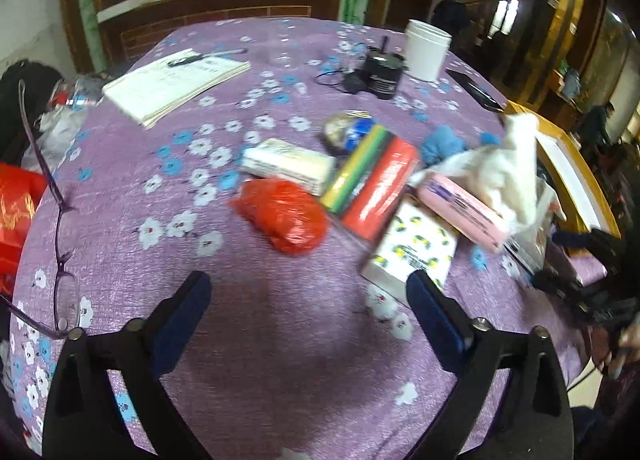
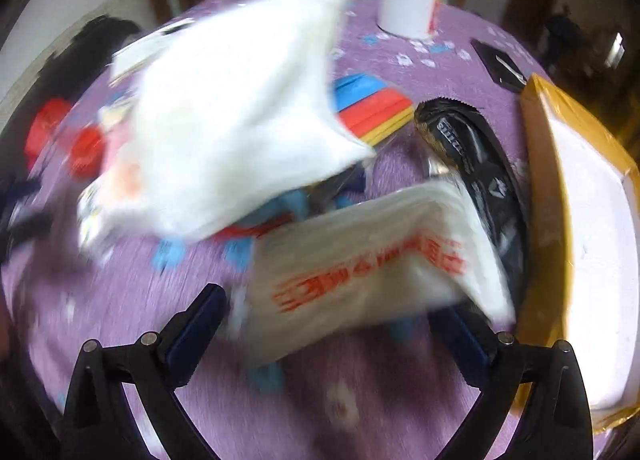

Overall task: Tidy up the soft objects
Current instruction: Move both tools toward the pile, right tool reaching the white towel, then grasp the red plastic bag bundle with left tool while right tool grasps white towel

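Left claw [image 1: 308, 296] is spread wide over bare purple tablecloth [image 1: 280, 360], nothing in it; the soft stuff, like the red bag [image 1: 284, 220], sits just beyond. Only the right view shows the black pouch [image 2: 476, 164]. Right claw [image 2: 332, 312] is spread around a blurry white bag [image 2: 360, 272], can't tell if it's gripping.

Hardly any writing can be read. The white plastic bag [image 2: 372, 260] in the right wrist view carries a line of large orange-red characters, too smeared by blur to make out. The black foil packet [image 2: 472, 156] beside it shows pale lettering, not legible. The open notebook [image 1: 176, 80] in the left wrist view has only faint, unreadable lines.
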